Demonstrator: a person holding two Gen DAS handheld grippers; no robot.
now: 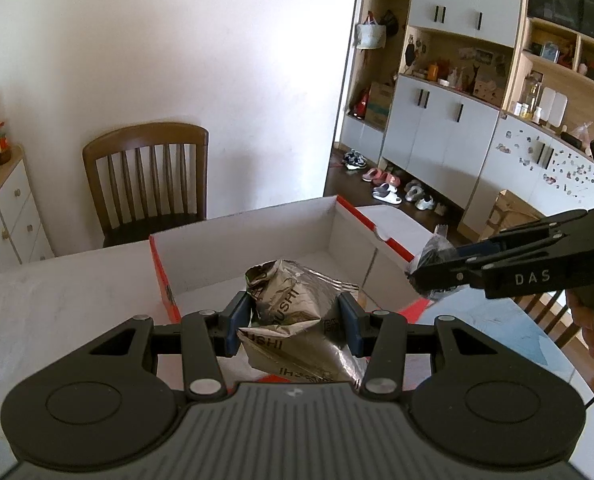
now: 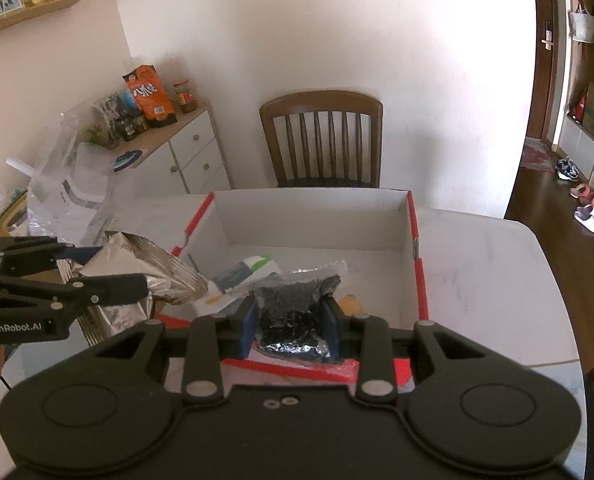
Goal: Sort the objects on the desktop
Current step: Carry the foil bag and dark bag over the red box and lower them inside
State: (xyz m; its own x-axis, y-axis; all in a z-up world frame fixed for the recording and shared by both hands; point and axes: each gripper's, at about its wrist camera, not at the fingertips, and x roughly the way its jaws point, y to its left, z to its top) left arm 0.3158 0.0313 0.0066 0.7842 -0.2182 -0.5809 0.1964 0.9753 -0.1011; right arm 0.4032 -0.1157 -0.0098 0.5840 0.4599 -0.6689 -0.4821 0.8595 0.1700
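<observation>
Silver foil bag [image 1: 293, 308] pinched by left gripper [image 1: 295, 326], right gripper [image 2: 291, 330] pinching black-grain packet [image 2: 293, 308], contents indistinct.

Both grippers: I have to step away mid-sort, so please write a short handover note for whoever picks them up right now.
Left gripper: shut on the crumpled silver foil bag, held above the near edge of the red-edged box.
Right gripper: shut on the clear packet of black granules, over the box's near end.
Done: a white-and-green packet and some papers already lie in the box.
Left: lower both held bags into the box and release. Plastic bags sit on the table to the box's left; whether they need sorting is unclear.
</observation>
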